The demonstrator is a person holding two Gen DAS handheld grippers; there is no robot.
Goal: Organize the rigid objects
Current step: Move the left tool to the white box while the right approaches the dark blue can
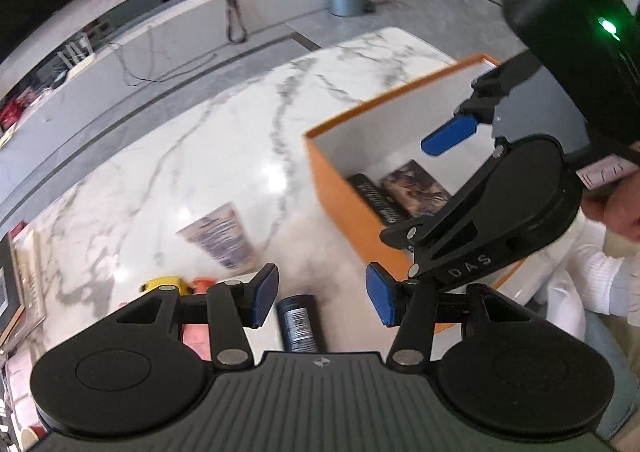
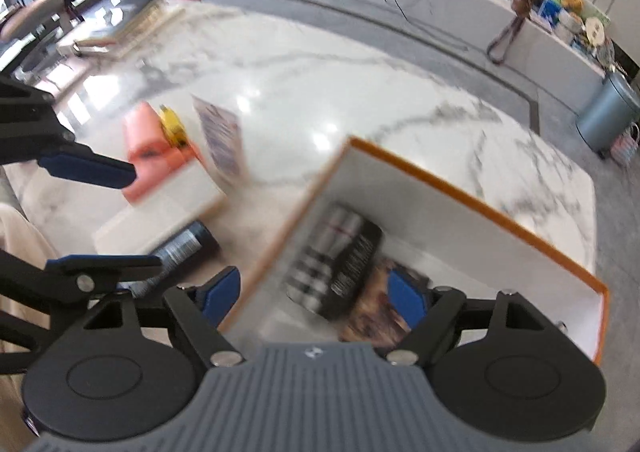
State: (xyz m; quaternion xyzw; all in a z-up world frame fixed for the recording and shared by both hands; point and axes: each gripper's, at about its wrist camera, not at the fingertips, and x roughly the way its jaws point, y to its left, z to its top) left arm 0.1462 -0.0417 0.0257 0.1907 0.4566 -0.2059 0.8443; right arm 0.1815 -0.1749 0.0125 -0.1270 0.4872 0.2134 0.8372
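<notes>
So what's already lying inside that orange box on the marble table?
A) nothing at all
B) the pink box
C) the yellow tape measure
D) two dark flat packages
D: the right wrist view looks into the orange box and shows two dark flat packages on its white floor, while the yellow item and the pink box sit out on the table.

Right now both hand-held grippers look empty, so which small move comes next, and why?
Probably lower the left hand-held gripper onto the dark blue cylindrical can lying on the white marble table. Its jaws are apart with nothing between them, and the can lies just below them. The orange-walled open box already holds two dark packs, and the right hand-held gripper hangs empty over it.
</notes>
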